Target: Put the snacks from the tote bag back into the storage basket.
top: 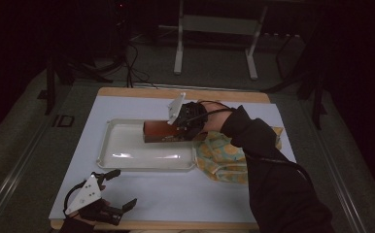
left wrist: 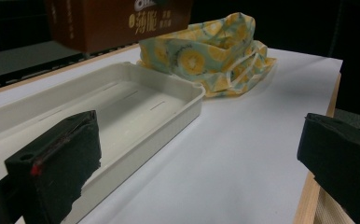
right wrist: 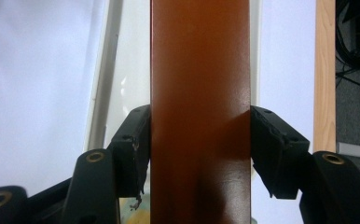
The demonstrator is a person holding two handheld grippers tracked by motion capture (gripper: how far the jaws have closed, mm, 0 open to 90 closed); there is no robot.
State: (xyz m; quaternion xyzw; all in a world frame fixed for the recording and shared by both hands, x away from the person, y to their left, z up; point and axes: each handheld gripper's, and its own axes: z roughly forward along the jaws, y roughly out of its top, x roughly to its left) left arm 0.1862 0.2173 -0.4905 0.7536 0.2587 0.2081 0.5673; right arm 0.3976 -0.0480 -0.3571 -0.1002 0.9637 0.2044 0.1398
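At the left, near the front edge of the surface (top: pixel 142 191), the left gripper (top: pixel 120 190) rests with its jaws spread wide and nothing between them; in the left gripper view its two black pads frame bare white sheet. It sits well apart from the work and looks idle.

Next comes the white tray (top: pixel 122 145), lying lengthwise across the middle of the surface, shallow, with nothing lying on its floor. Over its right end hangs the brown box (top: pixel 161 131), long and narrow, carried level with its length along the tray. The right gripper view shows the box (right wrist: pixel 200 112) clamped on its two long sides by the right gripper (top: pixel 188 121), pads pressed flat against the cardboard, with the tray rim and floor below it.

The step in hand appears to be setting the box into the tray. Judging from how it hangs, the next move calls for lowering it straight down inside the rim, keeping it parallel to the long walls so neither end catches, then easing the jaws apart once it lies flat.

Just right of the tray, touching its corner, lies a crumpled yellow-patterned cloth bag (top: pixel 222 155), under the person's dark sleeve (top: pixel 268 165); the forearm could drag it as it pulls back
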